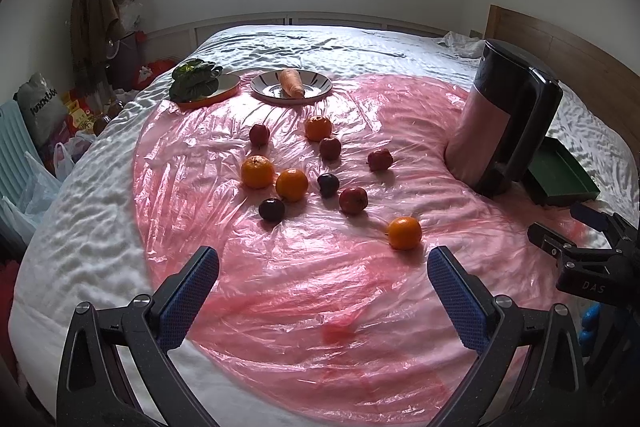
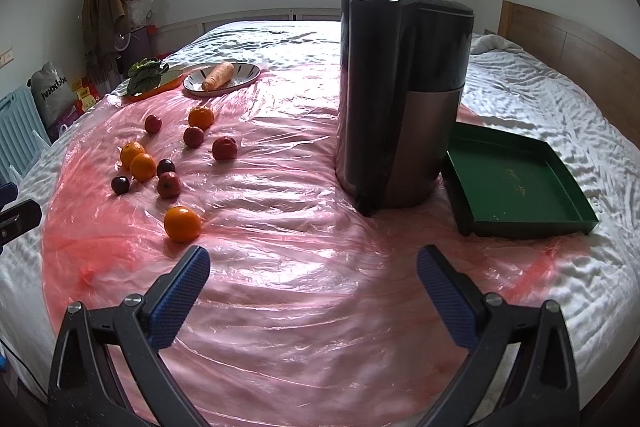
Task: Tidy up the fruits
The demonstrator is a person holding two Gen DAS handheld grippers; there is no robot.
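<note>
Several oranges, small red apples and dark plums lie loose on a pink plastic sheet (image 1: 320, 287) over a bed. The nearest orange (image 1: 404, 233) shows in the right wrist view too (image 2: 182, 224). An empty green tray (image 2: 516, 183) sits at the right, behind it in the left wrist view (image 1: 560, 175). My left gripper (image 1: 323, 267) is open and empty, hovering short of the fruit. My right gripper (image 2: 313, 265) is open and empty, facing the sheet before the tray.
A tall dark appliance (image 2: 400, 99) stands between the fruit and the tray. At the back are a plate with a carrot (image 1: 291, 83) and an orange dish with leafy greens (image 1: 196, 85). Bags and clutter (image 1: 44, 107) sit left of the bed; a wooden headboard (image 2: 568, 39) stands at right.
</note>
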